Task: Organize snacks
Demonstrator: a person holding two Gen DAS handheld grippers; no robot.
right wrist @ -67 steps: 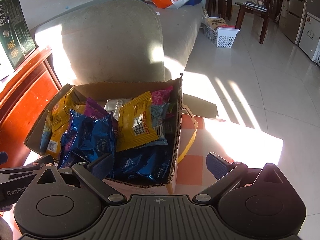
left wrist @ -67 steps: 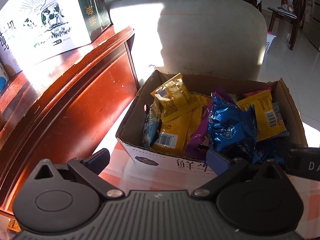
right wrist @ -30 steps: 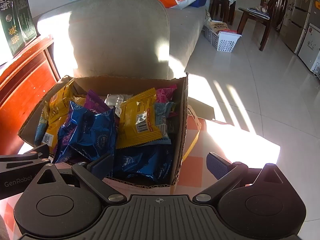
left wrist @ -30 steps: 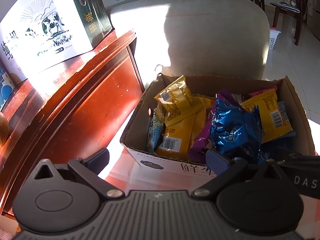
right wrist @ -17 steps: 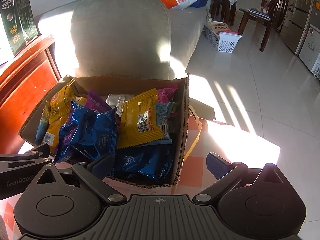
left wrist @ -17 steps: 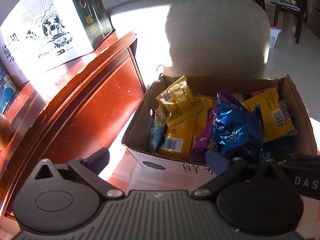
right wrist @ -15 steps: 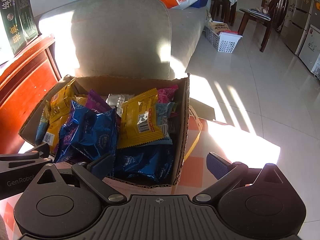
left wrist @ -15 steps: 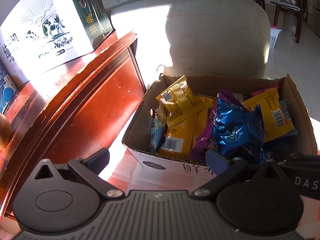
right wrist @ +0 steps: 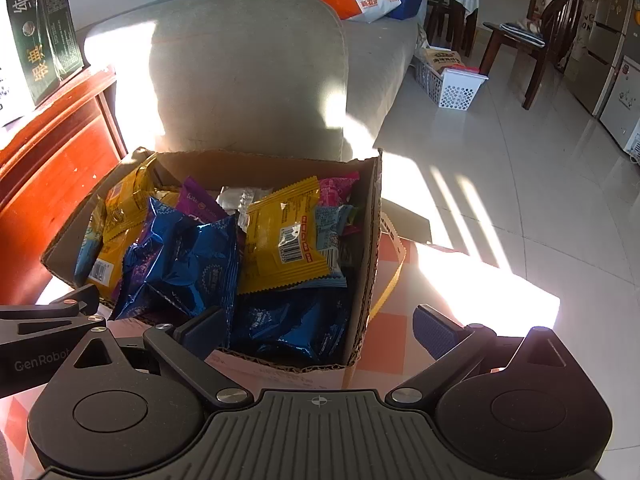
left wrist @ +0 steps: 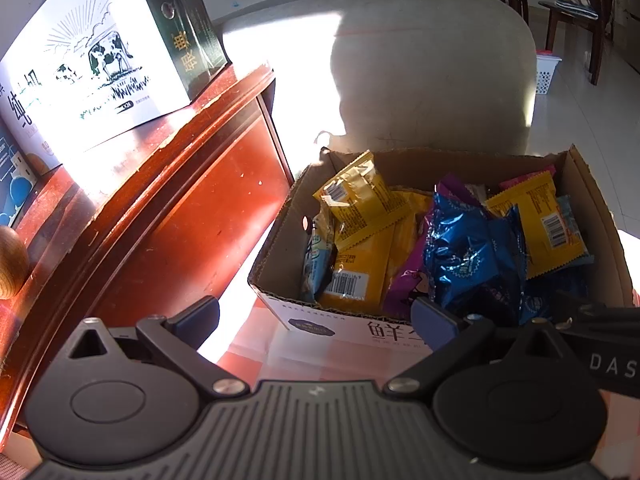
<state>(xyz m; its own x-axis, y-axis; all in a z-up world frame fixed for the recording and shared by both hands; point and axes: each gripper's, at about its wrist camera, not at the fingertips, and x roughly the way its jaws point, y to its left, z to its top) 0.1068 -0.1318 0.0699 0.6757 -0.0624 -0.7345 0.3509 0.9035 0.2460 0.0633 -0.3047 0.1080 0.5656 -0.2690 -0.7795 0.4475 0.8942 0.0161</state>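
So the box [right wrist: 366, 240] on the table [right wrist: 386, 344] looks full of snacks [right wrist: 188, 264], blue near, yellow far, and both the left gripper [left wrist: 316, 316] and right gripper [right wrist: 320, 324] are wide and hold nothing, so little seems left to do.

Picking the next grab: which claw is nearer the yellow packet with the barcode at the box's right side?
Right. The right claw sits just below the yellow packet, at the cardboard box near-right corner. The left claw fronts the box's left half.

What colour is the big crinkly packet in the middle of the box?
Shiny blue packet, clearest in the right wrist view.
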